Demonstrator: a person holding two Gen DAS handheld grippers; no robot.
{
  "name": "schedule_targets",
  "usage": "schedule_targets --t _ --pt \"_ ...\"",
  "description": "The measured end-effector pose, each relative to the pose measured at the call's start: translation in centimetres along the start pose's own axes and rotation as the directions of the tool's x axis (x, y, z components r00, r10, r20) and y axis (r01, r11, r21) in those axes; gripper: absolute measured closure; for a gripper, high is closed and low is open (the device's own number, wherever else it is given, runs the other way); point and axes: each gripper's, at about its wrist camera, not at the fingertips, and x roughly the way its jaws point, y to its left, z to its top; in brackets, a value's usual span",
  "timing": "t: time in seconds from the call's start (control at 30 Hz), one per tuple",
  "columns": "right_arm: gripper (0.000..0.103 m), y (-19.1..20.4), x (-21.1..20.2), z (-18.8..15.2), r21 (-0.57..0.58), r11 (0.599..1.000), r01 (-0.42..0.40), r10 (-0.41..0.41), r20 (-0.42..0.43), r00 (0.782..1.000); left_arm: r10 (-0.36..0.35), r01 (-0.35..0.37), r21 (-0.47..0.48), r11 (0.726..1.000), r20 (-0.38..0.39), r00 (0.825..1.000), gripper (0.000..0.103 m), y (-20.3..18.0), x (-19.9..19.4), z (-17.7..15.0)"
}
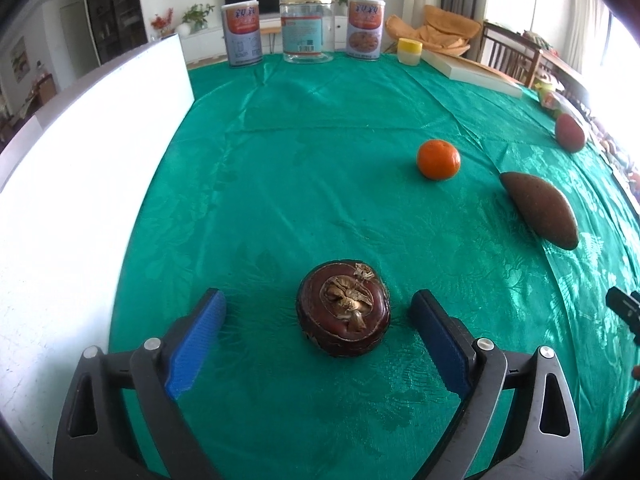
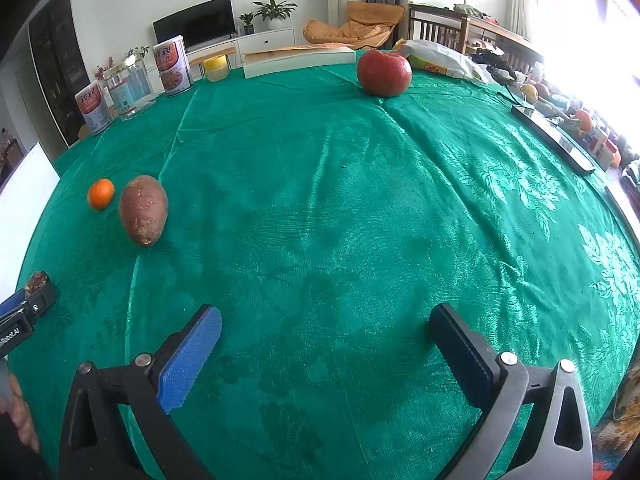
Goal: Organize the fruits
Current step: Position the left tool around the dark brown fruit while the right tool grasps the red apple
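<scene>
Here we have a dark brown water chestnut [image 1: 343, 309] lying on the green surface [image 1: 320, 160], directly between the two blue-padded fingers [image 1: 198, 340] of the left gripper [image 1: 318, 312]. Those fingers stand wide apart, one on each side of the chestnut, with a clear gap of cloth on either flank, so nothing is clamped. We see the gripper reaching forward low over the surface, its tips level with the chestnut.

Further out and to the right, a small orange [image 1: 438, 159] sits alone, and nearer the edge lies a sweet potato [image 1: 540, 210], with a red apple [image 1: 571, 133] well beyond it. In the right wrist view the orange [image 2: 101, 194] sits just beside the sweet potato [image 2: 143, 210], while the apple [image 2: 384, 73] rests far off near the back edge of the surface.

Our right gripper [image 2: 326, 336] hovers over bare green cloth [image 2: 320, 200], its fingers [image 2: 190, 360] spread wide with nothing between them. At its far left we glimpse the left gripper's tip [image 2: 28, 312] with the chestnut [image 2: 38, 282] partly hidden behind it.

Along the back of the surface stand two labelled tins [image 1: 241, 34], a clear jar [image 1: 307, 28] between them, a small yellow-lidded tub [image 1: 410, 51] and a flat white box [image 1: 472, 74]. A white board [image 1: 80, 160] rises along the left side
</scene>
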Motion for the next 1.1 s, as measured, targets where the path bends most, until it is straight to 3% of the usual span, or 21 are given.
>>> schedule_targets --t 0.07,0.1,0.27,0.4,0.53,0.6,0.67,0.73,0.9,1.1 --pt "0.0 -2.3 0.1 1.7 0.089 0.991 -0.097 0.098 -0.012 0.995 0.0 0.0 0.002 1.0 -0.001 1.0 0.007 0.0 0.0 0.0" --pt "0.0 -3.4 0.5 3.0 0.108 0.99 -0.092 0.094 -0.016 0.995 -0.001 0.001 0.002 1.0 -0.001 1.0 0.007 0.0 0.0 0.0" --pt "0.0 -7.1 3.2 12.0 0.052 0.999 0.015 -0.016 0.037 0.999 0.0 0.0 0.002 1.0 -0.001 1.0 0.006 0.0 0.0 -0.1" --pt "0.0 -7.3 6.6 19.1 -0.002 1.0 0.02 -0.02 0.04 0.999 0.0 0.0 0.001 1.0 -0.001 1.0 0.006 0.0 0.0 -0.1" --pt "0.001 -6.0 10.7 23.4 -0.045 0.999 0.028 -0.028 0.01 1.0 0.004 -0.004 0.002 1.0 -0.001 1.0 0.005 -0.1 0.1 -0.1" --pt "0.003 -5.4 12.8 24.4 -0.062 0.995 0.076 -0.077 -0.007 0.997 0.004 -0.004 0.002 1.0 -0.001 1.0 0.005 -0.1 0.1 -0.1" --pt "0.013 -5.4 14.6 25.0 -0.044 0.994 0.103 -0.105 -0.04 0.994 0.004 -0.004 0.002 1.0 -0.001 1.0 0.005 -0.1 0.1 -0.1" --pt "0.034 -6.2 15.7 25.1 0.017 0.998 0.063 -0.061 -0.077 0.995 0.005 -0.005 0.002 1.0 -0.002 1.0 0.005 -0.1 0.1 -0.1" --pt "0.034 -6.9 13.1 23.0 0.065 0.998 0.004 -0.002 -0.03 1.0 0.004 -0.004 0.002 1.0 -0.001 1.0 0.004 -0.1 0.1 -0.1" --pt "0.034 -3.6 6.2 14.5 -0.024 0.99 -0.138 0.136 -0.086 0.987 0.005 -0.005 0.002 1.0 -0.002 1.0 0.004 -0.1 0.1 -0.1"
